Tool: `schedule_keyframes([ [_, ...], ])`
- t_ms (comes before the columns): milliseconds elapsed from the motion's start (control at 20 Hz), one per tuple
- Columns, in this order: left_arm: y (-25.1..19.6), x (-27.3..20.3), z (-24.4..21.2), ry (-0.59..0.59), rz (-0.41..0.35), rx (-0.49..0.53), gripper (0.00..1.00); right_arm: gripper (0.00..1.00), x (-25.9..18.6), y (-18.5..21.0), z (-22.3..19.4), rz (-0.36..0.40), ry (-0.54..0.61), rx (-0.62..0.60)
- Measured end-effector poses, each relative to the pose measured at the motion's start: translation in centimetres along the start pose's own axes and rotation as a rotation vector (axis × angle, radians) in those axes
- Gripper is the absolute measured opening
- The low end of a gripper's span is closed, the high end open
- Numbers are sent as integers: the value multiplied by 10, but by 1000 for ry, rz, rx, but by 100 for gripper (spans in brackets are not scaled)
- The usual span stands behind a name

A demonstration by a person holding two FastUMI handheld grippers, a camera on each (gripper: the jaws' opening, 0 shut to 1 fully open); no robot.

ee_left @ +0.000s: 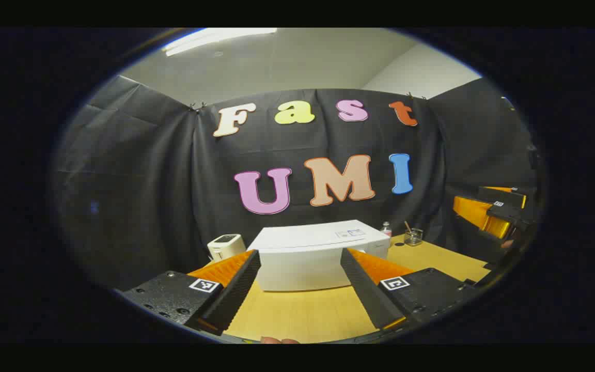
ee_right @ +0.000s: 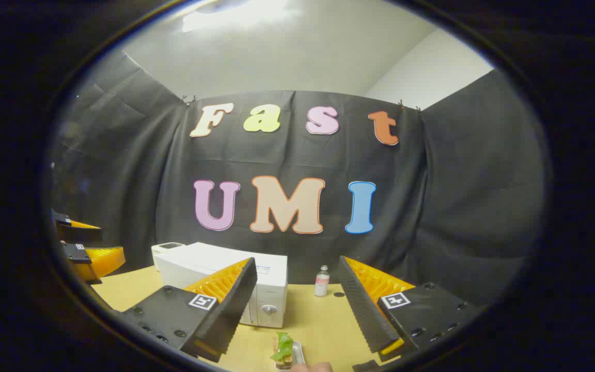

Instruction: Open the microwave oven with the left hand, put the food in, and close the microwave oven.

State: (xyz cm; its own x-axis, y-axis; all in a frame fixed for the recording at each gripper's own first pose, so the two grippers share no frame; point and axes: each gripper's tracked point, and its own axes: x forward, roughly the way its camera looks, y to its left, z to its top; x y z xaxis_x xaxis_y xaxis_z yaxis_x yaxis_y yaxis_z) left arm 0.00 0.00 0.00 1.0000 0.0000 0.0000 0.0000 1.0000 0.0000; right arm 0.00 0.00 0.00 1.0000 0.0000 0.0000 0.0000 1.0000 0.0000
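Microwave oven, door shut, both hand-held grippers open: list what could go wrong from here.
1. The small bottle stands near the microwave oven; a swinging door or passing arm might tip it.
2. The food sits on a small tray near the table edge; a clumsy pickup by the right hand-held gripper could spill it.

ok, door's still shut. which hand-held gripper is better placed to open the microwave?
Left. The left hand-held gripper is open and faces the closed microwave head-on. The right hand-held gripper, also open, sits off to its side, over the food.

Left claw [ee_left: 300, 258] spread — microwave [ee_left: 318, 256] ahead; door closed
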Motion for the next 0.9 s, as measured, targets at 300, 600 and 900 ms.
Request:
schedule_keyframes([
  [300,1,3,1,3,7,20,97,96,1,1,-1,10,4,11],
  [600,4,5,2,5,21,25,97,96,3,2,-1,23,2,-10],
  [900,6,10,6,-3,38,22,97,96,10,-2,-3,18,11,-2],
])
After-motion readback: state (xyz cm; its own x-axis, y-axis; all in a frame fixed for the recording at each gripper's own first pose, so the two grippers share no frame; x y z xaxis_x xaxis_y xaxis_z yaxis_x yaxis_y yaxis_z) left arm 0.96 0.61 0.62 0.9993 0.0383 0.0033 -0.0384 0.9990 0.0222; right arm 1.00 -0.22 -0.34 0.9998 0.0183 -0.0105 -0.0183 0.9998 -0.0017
